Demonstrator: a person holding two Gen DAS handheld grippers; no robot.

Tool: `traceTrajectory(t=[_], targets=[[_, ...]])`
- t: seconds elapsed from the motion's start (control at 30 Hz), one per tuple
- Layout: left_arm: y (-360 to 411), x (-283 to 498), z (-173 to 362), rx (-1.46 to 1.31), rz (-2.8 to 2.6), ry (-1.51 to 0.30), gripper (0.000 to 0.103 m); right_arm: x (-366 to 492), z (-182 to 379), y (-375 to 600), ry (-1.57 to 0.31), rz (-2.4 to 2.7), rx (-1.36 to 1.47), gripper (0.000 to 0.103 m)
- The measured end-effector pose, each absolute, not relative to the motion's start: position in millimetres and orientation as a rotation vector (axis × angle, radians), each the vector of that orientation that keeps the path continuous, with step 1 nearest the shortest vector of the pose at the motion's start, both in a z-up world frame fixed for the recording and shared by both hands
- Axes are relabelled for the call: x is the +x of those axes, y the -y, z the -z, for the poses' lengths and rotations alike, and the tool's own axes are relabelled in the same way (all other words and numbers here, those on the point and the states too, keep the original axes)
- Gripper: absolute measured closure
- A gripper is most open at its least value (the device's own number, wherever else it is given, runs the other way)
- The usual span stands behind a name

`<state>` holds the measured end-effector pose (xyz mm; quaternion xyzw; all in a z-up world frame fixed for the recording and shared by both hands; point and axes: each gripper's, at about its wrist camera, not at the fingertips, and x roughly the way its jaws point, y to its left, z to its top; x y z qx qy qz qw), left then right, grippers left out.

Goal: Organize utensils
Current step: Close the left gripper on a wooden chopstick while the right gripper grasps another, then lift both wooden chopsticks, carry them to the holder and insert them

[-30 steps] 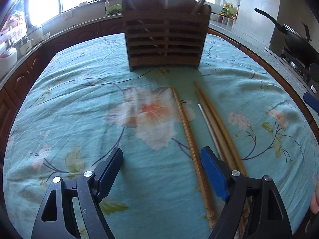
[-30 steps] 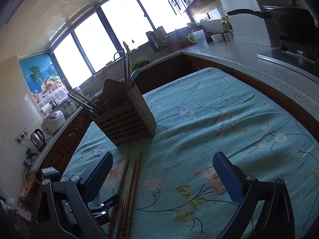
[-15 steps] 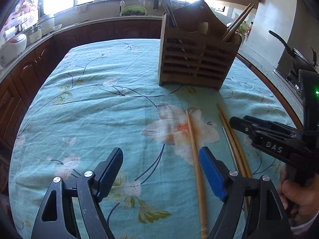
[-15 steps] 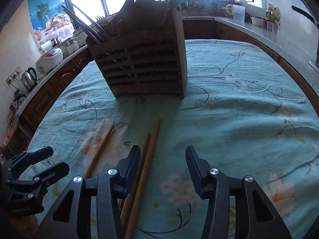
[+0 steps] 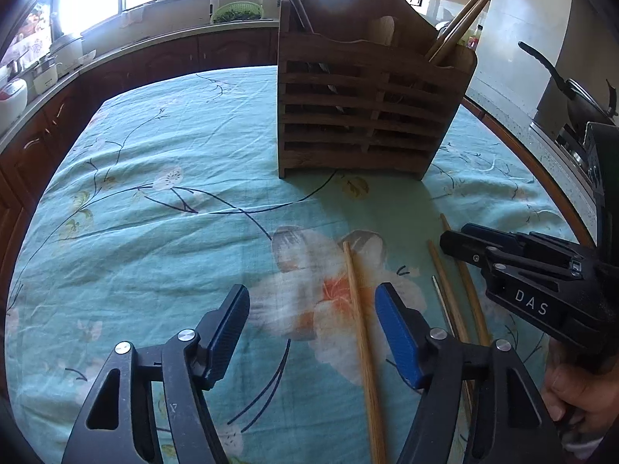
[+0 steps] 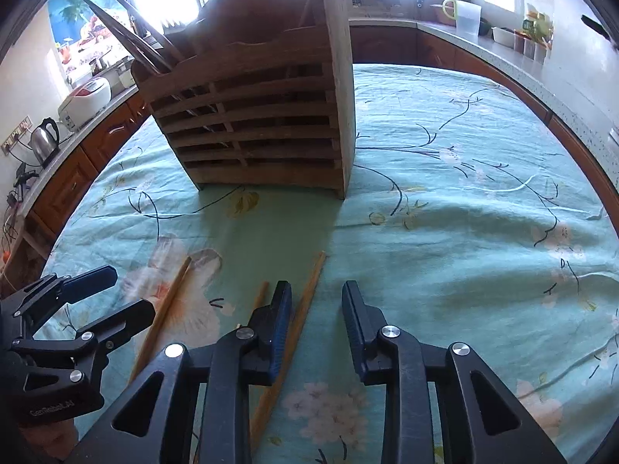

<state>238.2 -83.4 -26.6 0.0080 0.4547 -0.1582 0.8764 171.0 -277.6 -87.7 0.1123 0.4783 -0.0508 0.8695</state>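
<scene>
Chopsticks (image 5: 361, 321) run partly hidden beneath both grippers; jaws parted, grasping nothing.

Ahead of us, the slatted utensil holder (image 5: 371, 116) stands upright on the tablecloth (image 5: 162, 208), with chopsticks (image 5: 460, 23) leaning out of its right compartment. Nearer us, before the holder, we list loose chopsticks flat on the cloth: a single chopstick (image 5: 359, 328) between the left gripper's (image 5: 311, 332) fingers, and a cluster of chopsticks (image 5: 460, 301) just to its right. Our right gripper (image 6: 316, 328) sits right of the left one, over that cluster. A counter (image 5: 127, 50) runs behind the table.
</scene>
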Motion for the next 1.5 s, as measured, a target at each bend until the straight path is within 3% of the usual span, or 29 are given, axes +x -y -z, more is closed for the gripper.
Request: traceTrajectory(t=[0.13,0.17,0.2,0.43,0.5,0.57,0.63,0.7,1.0,1.5], targets=[[90,246,34,0.044,0.339,-0.96,0.052,176,89,275,-0.995,0.112,0.203,0.08],[92,247,35,0.058,0.339,-0.959,0.053,176,90,275,-0.999,0.12,0.185,0.09],[94,248,36,0.07,0.34,-0.956,0.053,176,89,277,-1.0,0.11,0.182,0.093],[110,253,40,0.136,0.324,-0.946,0.053,168,88,297,-1.002,0.09,0.265,0.095],[115,255,42,0.146,0.327,-0.929,0.057,170,89,287,-0.995,0.104,0.22,0.095],[120,255,43,0.153,0.338,-0.923,0.067,172,88,281,-0.998,0.109,0.188,0.094],[126,256,44,0.165,0.36,-0.924,0.087,174,89,282,-0.998,0.104,0.184,0.094],[130,257,45,0.173,0.372,-0.924,0.096,174,88,285,-0.997,0.101,0.194,0.095],[100,246,24,0.028,0.415,-0.9,0.099,151,62,293,-0.919,0.063,0.322,0.098],[21,174,-77,-0.163,0.465,-0.649,0.099,93,-62,301,-0.594,0.052,0.336,0.098]])
